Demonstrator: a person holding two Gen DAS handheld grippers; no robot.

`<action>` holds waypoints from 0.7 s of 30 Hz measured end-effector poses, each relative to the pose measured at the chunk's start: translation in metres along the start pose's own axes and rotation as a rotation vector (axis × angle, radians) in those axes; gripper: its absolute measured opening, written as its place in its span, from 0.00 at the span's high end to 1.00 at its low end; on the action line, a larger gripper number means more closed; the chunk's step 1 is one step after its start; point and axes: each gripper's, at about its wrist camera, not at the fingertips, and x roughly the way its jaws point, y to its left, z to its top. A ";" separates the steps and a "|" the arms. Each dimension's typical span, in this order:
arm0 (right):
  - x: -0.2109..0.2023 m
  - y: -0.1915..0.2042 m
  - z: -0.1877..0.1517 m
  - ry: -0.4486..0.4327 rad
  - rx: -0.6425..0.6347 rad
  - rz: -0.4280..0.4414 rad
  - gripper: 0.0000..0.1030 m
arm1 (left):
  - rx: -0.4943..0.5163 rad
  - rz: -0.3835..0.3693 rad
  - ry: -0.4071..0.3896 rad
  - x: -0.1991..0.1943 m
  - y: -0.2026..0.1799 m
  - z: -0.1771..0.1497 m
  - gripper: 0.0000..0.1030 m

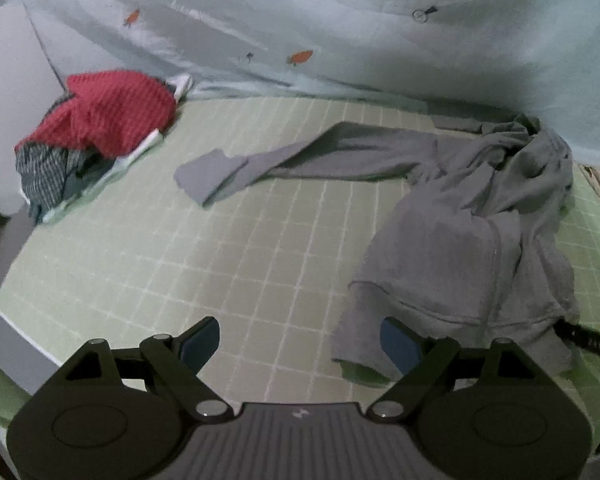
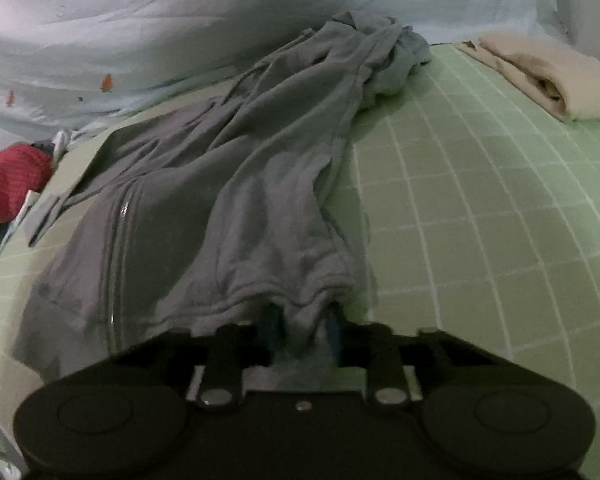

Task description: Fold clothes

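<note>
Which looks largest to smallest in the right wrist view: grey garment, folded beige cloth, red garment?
1. grey garment, though nearness to the camera inflates it.
2. folded beige cloth.
3. red garment, cut off by the frame edge, so unsure.

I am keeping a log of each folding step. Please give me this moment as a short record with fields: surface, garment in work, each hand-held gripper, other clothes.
surface: green grid mat
garment in work: grey zip-up hoodie, crumpled, one sleeve stretched out to the left
left hand-held gripper: open, holds nothing, beside the hoodie hem
right hand-held gripper: shut on the hoodie hem
other clothes: red knit garment on a pile at far left; folded beige garment at far right
</note>
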 end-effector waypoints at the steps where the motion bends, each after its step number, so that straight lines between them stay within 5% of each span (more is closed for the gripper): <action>1: -0.005 -0.002 -0.004 0.001 0.000 -0.014 0.83 | -0.009 -0.002 0.006 0.002 -0.001 0.001 0.15; 11: -0.037 -0.022 -0.028 0.010 0.091 -0.221 0.84 | -0.086 0.008 0.040 0.034 0.029 0.026 0.15; 21: -0.024 0.013 -0.020 -0.008 0.242 -0.484 0.75 | -0.101 -0.002 0.075 0.089 0.113 0.076 0.15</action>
